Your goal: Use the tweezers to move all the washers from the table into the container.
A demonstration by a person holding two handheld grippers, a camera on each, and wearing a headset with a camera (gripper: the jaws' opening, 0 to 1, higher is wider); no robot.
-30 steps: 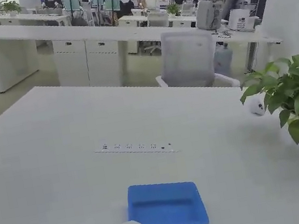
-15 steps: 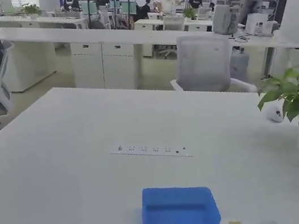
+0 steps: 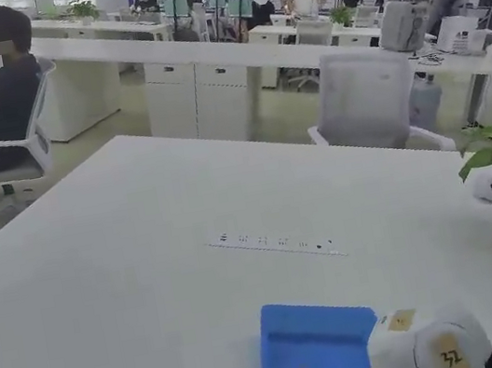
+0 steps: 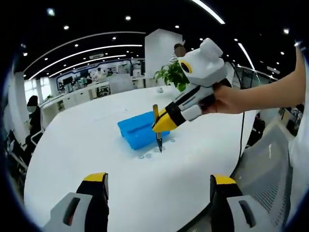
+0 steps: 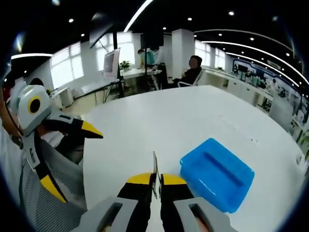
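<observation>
Here the washers (image 4: 148, 155) lie on the white counter (image 4: 72, 159) just beside the blue container (image 4: 140, 130). The tweezers (image 4: 158, 140) point down with their tips close to the washers, clamped in the closed jaws of the right tool (image 4: 164, 123). A hand (image 4: 224, 99) holds that tool tilted downward. The left tool (image 4: 159, 178) sits farther back, its jaws wide apart and holding nothing.

The right gripper (image 5: 157, 181), jaws pinched on the tweezers (image 5: 154, 166), tilts down over the table's near edge, while the left gripper (image 4: 159, 178) has its jaws spread wide.
</observation>
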